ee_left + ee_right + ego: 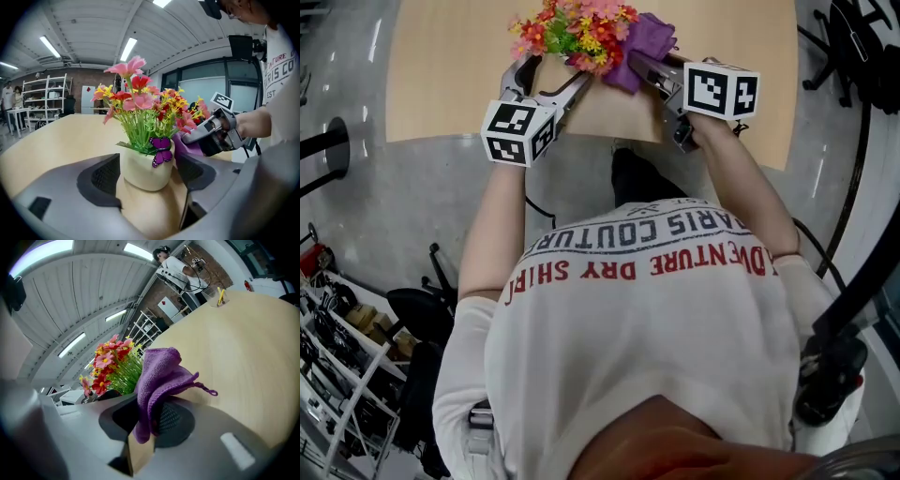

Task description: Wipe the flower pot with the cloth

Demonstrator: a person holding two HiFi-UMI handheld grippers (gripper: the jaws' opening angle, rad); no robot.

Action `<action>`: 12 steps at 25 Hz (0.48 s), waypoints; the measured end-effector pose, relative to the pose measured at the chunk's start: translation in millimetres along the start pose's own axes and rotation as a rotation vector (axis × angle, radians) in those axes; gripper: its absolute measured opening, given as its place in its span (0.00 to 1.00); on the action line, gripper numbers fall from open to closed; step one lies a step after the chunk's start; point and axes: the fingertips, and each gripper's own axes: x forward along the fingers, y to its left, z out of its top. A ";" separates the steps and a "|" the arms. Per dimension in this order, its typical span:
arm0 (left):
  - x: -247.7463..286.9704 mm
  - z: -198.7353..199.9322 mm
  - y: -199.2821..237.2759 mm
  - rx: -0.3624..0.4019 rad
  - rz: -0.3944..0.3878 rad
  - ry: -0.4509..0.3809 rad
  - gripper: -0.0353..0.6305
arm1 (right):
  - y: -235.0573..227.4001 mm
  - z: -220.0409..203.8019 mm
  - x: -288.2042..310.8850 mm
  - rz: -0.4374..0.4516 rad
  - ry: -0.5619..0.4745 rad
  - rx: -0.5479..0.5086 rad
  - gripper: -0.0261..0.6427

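Observation:
A cream flower pot (143,171) with a purple butterfly (161,151) and a bunch of red, pink and yellow flowers (140,108) stands on the wooden table (61,140). My left gripper (147,180) is open, and the pot sits between its two pads with a little room at each side. In the head view the flowers (577,28) hide the pot, with my left gripper (558,67) beneath them. My right gripper (150,420) is shut on a purple cloth (159,376), held just right of the flowers (112,364). The cloth (642,42) nearly touches the blooms.
The pot stands near the table's front edge (469,136), close to my body. A metal rack (347,347) and a dark chair (422,309) are on the floor at lower left. More table (243,333) stretches beyond the cloth. A person (173,266) stands far off.

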 end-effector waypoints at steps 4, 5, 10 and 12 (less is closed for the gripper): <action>13.1 -2.6 2.2 0.027 -0.039 0.003 0.60 | -13.7 -1.1 11.0 -0.028 0.052 -0.018 0.12; 13.9 -4.3 0.1 0.033 -0.054 0.007 0.60 | -15.9 -2.2 12.7 -0.039 0.069 -0.026 0.12; 13.3 -6.2 -5.1 0.058 -0.072 -0.005 0.60 | -30.9 -11.6 16.2 -0.139 0.200 -0.113 0.12; 14.2 -5.7 -4.5 0.061 -0.074 -0.005 0.60 | -35.3 -13.7 17.6 -0.155 0.241 -0.125 0.12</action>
